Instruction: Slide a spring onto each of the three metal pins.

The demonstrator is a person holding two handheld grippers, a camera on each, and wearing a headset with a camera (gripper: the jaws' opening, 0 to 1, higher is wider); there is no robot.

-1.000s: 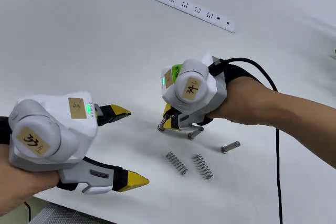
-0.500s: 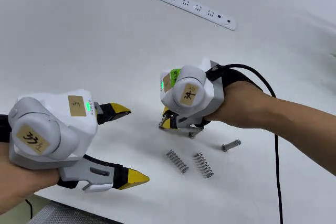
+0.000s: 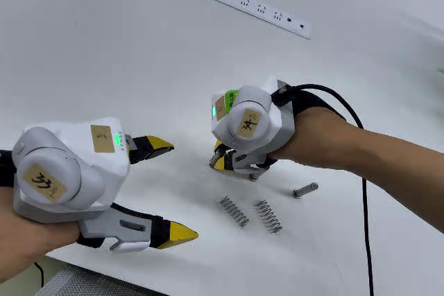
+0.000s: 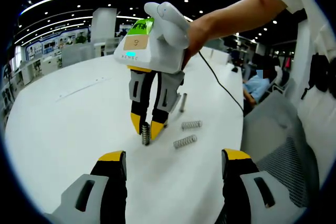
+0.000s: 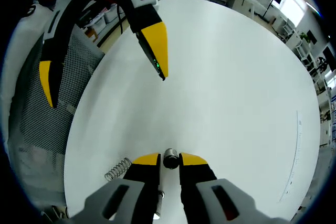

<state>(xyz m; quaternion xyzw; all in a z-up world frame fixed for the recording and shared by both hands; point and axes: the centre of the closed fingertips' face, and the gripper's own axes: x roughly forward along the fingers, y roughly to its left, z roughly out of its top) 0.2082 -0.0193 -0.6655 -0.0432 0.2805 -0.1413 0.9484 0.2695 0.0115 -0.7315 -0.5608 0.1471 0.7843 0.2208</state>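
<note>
**Right claw** (image 4: 147, 127): pressed together on a metal pin (image 5: 170, 159). It holds the pin roughly upright, low over the bench (image 3: 104, 53). I cannot tell whether the pin's foot touches the surface.

**Left claw** (image 3: 179, 190): spread wide and holding nothing. It hovers near the bench's front edge, apart from the parts.

**Hazards, as I judge them**
- The metal pin is round, smooth and caught only at the yellow tips. An off-centre squeeze or a push into the bench could twist it or shoot it out.
- A second pin (image 3: 254, 175) lies just under the right claw, and a small sweep would send it rolling.
- The near spring (image 3: 234, 212) and far spring (image 3: 268, 216) lie side by side close to that claw. They are light coils and may skid away from a closing jaw, and a hard pinch could deform one.
- Threading needs the coil's bore in line with the pin's end, or a tilted pin would snag the first turn.

**Appearance**
- Metal pin: a short, bright steel cylinder. In the right gripper view it shows end-on as a round face between the tips. In the left gripper view its lower part looks dark and ribbed, possibly a spring already on it, but it is too small to be sure.
- Third pin (image 3: 304, 190): the same kind, lying on its side to the right of the springs.
- Springs: short, open-wound coils of grey wire.
- Power strip (image 3: 250, 9): white, at the far side of the bench.
</note>
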